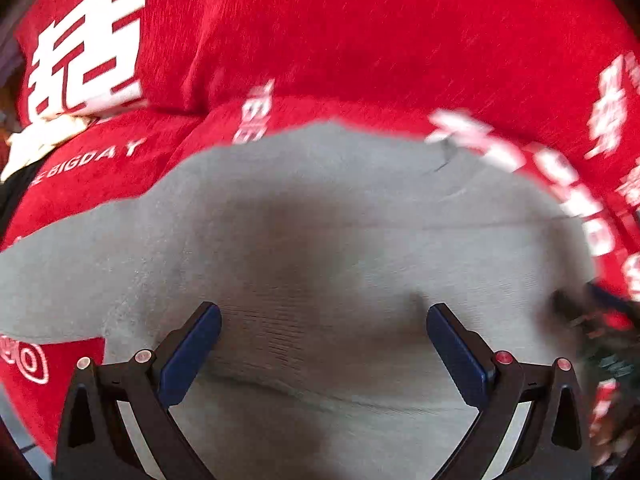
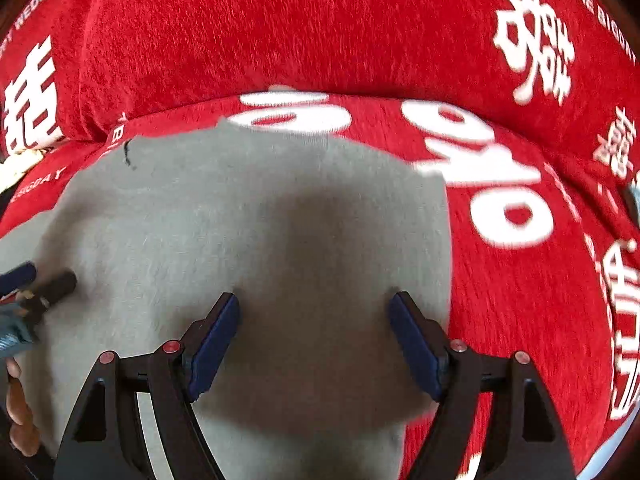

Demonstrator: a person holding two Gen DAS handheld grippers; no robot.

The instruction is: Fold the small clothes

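Note:
A grey knit garment (image 1: 320,220) lies flat on a red cover and fills the lower part of both views; it also shows in the right wrist view (image 2: 248,220). My left gripper (image 1: 323,312) is open, jaws wide apart, just above the grey cloth and holding nothing. My right gripper (image 2: 314,300) is open too, low over the cloth near its right edge, empty. The left gripper's fingers (image 2: 60,282) show at the left edge of the right wrist view, resting on the cloth. The right gripper shows blurred at the right edge of the left wrist view (image 1: 592,316).
The red cover (image 2: 520,300) with white characters and lettering spreads under the garment. A red cushion or backrest (image 1: 360,32) rises behind it. A pale object (image 1: 44,140) lies at the far left. A hand (image 2: 18,412) holds the left gripper.

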